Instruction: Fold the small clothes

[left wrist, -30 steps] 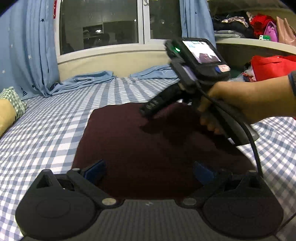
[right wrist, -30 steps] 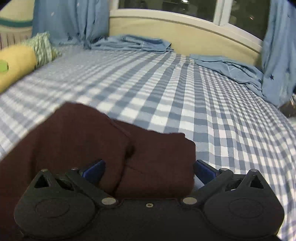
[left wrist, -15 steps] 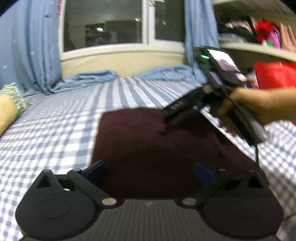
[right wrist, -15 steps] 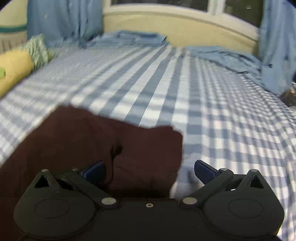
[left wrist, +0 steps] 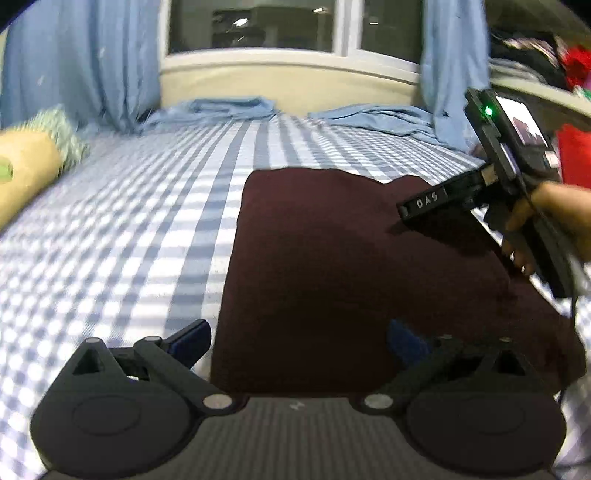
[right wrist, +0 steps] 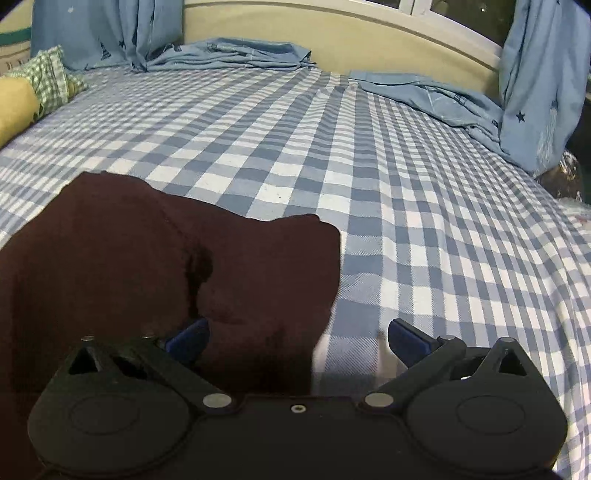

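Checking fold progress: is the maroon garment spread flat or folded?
Partly folded. The maroon garment has one flap lying over its main layer, with a crease shadow between; how many layers it has cannot be told.

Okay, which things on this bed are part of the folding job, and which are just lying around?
Part of the job:
dark maroon cloth garment
left gripper
right gripper

Lying about:
crumpled light blue fabric
yellow cushion
green checked cloth

Checked sheet [right wrist: 406,206] spread across the bed, blue curtains [right wrist: 543,74] hanging by the window [left wrist: 258,26] (hems pooled on the sheet), yellow pillow [left wrist: 26,173] at left edge.
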The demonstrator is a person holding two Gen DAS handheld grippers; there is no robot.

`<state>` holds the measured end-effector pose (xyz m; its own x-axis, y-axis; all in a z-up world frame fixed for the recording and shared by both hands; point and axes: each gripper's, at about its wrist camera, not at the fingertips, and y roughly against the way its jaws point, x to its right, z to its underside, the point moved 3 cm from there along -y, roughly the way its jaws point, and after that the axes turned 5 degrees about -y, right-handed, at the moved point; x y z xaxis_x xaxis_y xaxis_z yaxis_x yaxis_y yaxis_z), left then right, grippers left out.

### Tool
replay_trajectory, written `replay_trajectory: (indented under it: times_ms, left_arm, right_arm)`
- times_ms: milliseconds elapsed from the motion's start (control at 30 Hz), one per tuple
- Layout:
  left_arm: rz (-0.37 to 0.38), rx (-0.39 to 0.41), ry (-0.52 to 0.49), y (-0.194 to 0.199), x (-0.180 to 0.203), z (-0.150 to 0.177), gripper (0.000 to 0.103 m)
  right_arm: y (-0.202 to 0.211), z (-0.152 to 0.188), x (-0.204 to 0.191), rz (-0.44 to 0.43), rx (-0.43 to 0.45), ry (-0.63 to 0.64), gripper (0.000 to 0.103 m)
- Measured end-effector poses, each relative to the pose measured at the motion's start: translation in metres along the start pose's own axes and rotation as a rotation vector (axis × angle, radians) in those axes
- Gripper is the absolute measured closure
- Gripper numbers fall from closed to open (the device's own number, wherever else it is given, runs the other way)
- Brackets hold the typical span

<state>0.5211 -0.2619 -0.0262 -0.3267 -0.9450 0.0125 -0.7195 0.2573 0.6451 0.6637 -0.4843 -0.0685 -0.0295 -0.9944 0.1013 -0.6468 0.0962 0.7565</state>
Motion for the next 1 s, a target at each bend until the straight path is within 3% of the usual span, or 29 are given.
replay_trajectory:
  times_ms: [167, 300, 467, 567, 667, 767, 1000]
  left_arm:
    - [-0.022, 0.008, -0.035, 0.015, 0.001, -0.011, 0.002]
    - [-0.089, 0.112, 0.085, 0.037, -0.016, -0.034, 0.001]
    - [-0.164, 0.099, 0.077, 0.005, -0.026, -0.065, 0.001]
    - [-0.149, 0.101, 0.1, -0.018, -0.032, -0.084, 0.001]
    - [-0.139, 0.11, 0.036, -0.038, -0.023, -0.098, 0.001]
    - [-0.112, 0.034, -0.013, -0.058, -0.011, -0.093, 0.001]
    - [-0.08, -0.141, 0.023, -0.09, -0.015, -0.082, 0.002]
  right_arm:
    - [0.014, -0.007, 0.007, 0.02, -0.009, -0.057, 0.001]
    - [0.047, 0.003, 0.022, 0.024, 0.046, -0.219, 0.001]
    - [0.062, 0.028, 0.03, 0.059, 0.041, -0.336, 0.001]
    - [0.062, 0.042, 0.025, 0.029, -0.005, -0.385, 0.001]
    - [0.065, 0.052, 0.016, 0.028, -0.005, -0.383, 0.001]
    - [0.056, 0.054, 0.008, 0.037, -0.015, -0.33, 0.001]
    - [0.042, 0.056, 0.015, -0.014, -0.066, -0.386, 0.001]
